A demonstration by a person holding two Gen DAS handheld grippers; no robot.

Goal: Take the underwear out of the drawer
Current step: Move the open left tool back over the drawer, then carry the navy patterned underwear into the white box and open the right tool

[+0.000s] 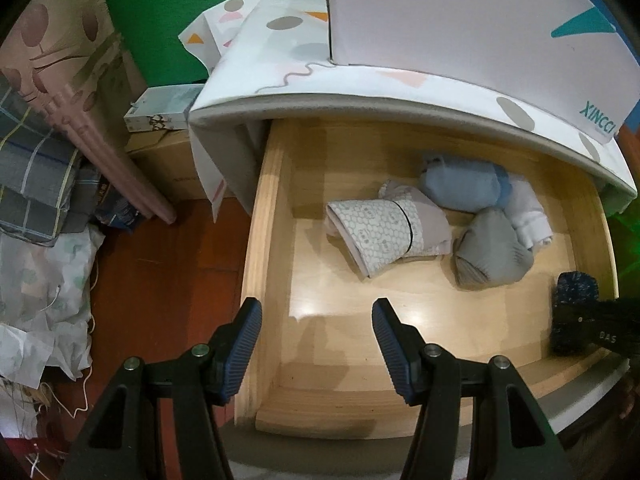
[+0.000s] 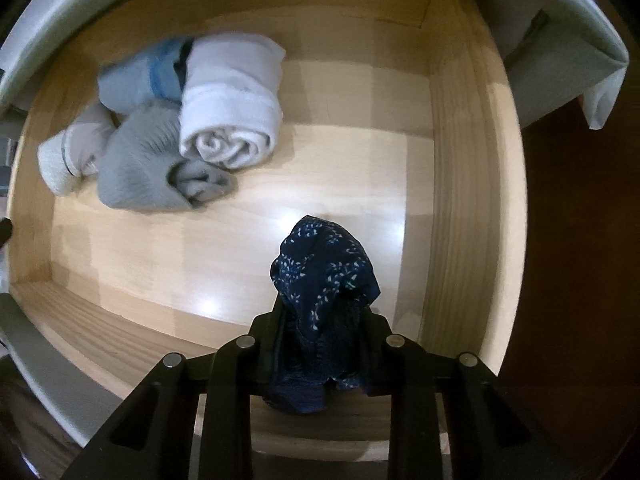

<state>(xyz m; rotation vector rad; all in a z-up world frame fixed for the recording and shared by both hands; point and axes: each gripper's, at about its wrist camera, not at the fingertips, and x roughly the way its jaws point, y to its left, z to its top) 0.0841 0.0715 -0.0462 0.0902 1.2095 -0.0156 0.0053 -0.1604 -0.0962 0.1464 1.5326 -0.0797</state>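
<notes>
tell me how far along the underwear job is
Done: the drawer stands open. In hand: the right gripper is shut on the dark blue patterned underwear, low inside the drawer, not yet out. The left gripper is open and empty by the drawer's wall. Left: lifting it clear; four rolled pieces remain at the back.

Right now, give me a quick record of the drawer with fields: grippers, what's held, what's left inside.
drawer: open, light wood
right gripper: shut on the dark blue underwear, over the drawer's front
left gripper: open, empty, over the drawer's left front corner
left in drawer: patterned roll, grey roll, light blue roll, white roll, clustered toward the back
</notes>
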